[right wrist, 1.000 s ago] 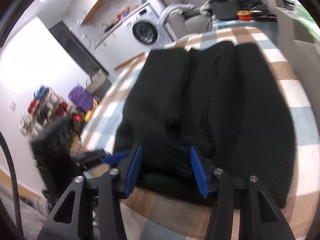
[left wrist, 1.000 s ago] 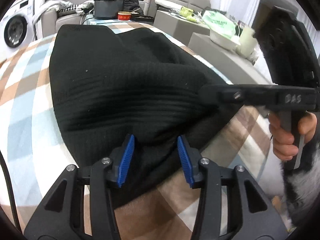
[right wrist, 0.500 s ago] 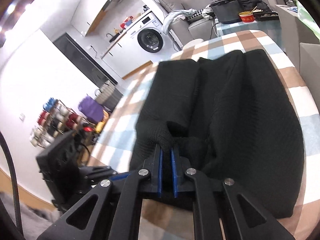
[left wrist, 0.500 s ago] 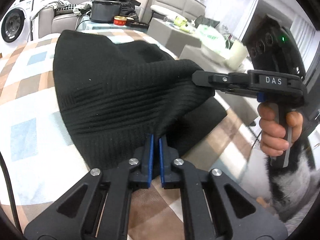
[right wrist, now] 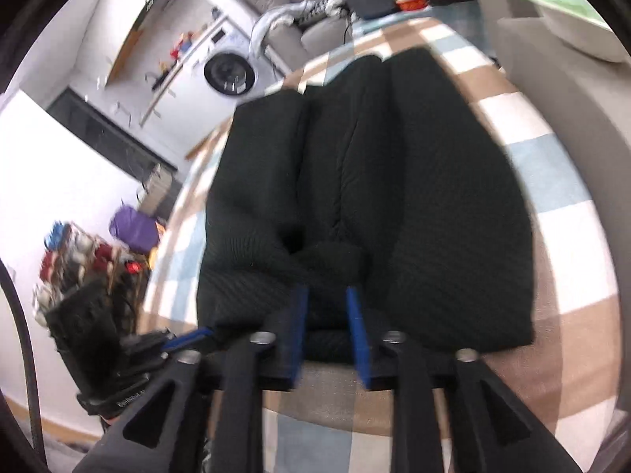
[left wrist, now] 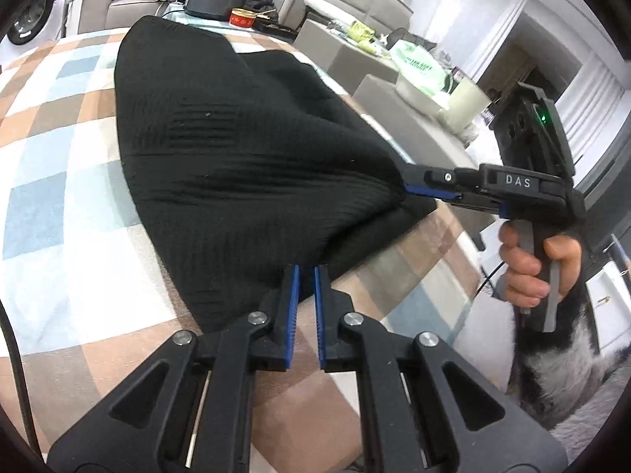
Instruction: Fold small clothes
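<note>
Right claw (right wrist: 325, 295) has reopened, seemingly off the black garment (left wrist: 244, 165).

Since a second ago my left gripper (left wrist: 307, 272) has clamped onto the black knit's (left wrist: 236, 165) near hem and lifted it; my right gripper (right wrist: 325, 299) pinched too, now opening around the fabric

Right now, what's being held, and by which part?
Left fingers pinch the black garment by its near edge; right fingers are opening, its fold between them.

Grey sofa (left wrist: 347, 8), washing machine (right wrist: 228, 73), white walls.
</note>
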`<state>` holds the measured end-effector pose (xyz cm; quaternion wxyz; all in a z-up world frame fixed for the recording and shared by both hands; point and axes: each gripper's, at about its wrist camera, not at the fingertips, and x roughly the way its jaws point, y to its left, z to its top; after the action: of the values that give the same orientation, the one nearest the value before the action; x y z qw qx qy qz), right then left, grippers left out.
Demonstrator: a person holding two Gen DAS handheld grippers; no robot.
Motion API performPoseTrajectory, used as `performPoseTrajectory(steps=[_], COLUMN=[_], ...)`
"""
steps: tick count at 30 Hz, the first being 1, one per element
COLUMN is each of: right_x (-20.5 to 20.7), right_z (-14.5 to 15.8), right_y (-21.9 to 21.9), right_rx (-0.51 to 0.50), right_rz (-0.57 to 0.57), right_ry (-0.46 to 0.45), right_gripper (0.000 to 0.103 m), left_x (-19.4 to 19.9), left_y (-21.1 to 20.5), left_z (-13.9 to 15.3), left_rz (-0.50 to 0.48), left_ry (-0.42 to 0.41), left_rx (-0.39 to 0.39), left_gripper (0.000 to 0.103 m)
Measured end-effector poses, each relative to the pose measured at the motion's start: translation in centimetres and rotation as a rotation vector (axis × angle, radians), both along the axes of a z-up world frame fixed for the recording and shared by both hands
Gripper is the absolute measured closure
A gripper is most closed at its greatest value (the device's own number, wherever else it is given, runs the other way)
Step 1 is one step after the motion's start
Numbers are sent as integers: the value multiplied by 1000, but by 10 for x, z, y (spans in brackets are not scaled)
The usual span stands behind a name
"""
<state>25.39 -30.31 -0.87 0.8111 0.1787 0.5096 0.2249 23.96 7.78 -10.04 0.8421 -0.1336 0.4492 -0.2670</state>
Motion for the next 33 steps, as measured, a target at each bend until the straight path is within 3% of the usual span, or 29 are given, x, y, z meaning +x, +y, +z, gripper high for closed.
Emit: performPoseTrajectory(steps=[5,9,11,12,13,18,21,25,26,28,29,33], right_x=[5,19,22,24,24,5,-13,-20,-19,-15,-13,4], right_z=[6,-6,-12,-14,-13,8,11,-3,-5,-3,-1,3], right_y=[-5,6,9,10,10,-6,-17,-22,-24,-30,-33,-24], right_rx=[58,58,46,46,58,172,158,32,29,64,74,95], right_rz=[-42,-46,-58,-61,-55,-65,-86,-120,-126,-150,-158,-130], right_ry=[-29,8,25,24,18,-64,-72,-34,-28,-25,-28,-40], right_gripper=[62,62,71,89,94,98,100,99,97,79,75,74], left_x=[2,5,8,8,8,10,12,19,20,22,23,29], left_y=[2,4,5,6,8,18,24,28,28,27,26,24], left_z=[4,5,6,7,8,13,16,16,16,19,20,24], left_rz=[20,31,38,50,56,105,128,142,143,148,147,156], left_ry=[-8,-8,-8,-12,-14,-26,-32,-27,-26,-27,-29,-33], left_rx=[-15,-21,-23,-19,-22,-33,-38,-43,-43,-45,-46,-51], left_gripper=[96,96,96,96,96,96,96,95,95,92,90,84])
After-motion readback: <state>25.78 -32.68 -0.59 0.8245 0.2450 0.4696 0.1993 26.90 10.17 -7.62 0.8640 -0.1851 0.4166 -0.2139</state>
